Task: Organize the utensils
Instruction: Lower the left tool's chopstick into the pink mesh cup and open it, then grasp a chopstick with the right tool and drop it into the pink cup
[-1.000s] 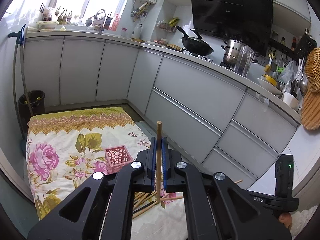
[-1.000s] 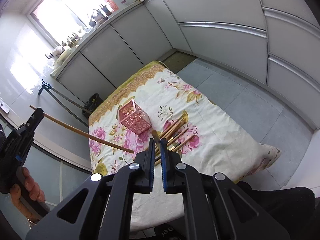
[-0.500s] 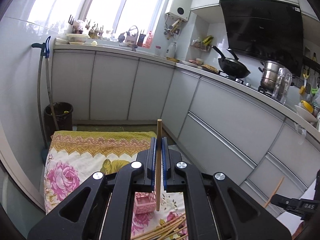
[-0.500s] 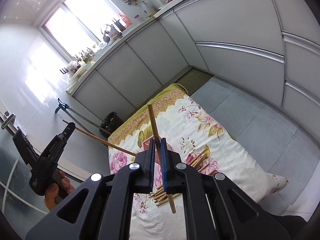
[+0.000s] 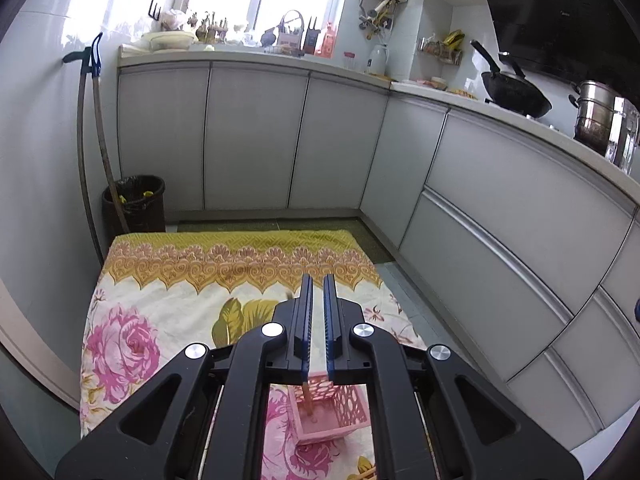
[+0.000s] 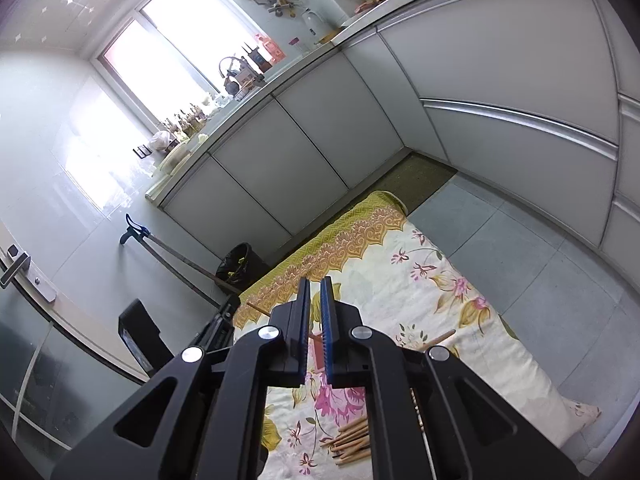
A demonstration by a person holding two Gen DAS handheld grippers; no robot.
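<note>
Released from our left claw (image 5: 316,320) since a second ago, the wooden chopstick (image 5: 307,398) now stands inside the pink lattice holder (image 5: 336,408) on the floral cloth (image 5: 160,304), seen just below the slightly parted fingers. Our right claw (image 6: 315,320) shows a narrow gap between its blue pads, and whether it grips a stick we cannot tell; more chopsticks (image 6: 350,442) lie bundled on the cloth below it.
</note>
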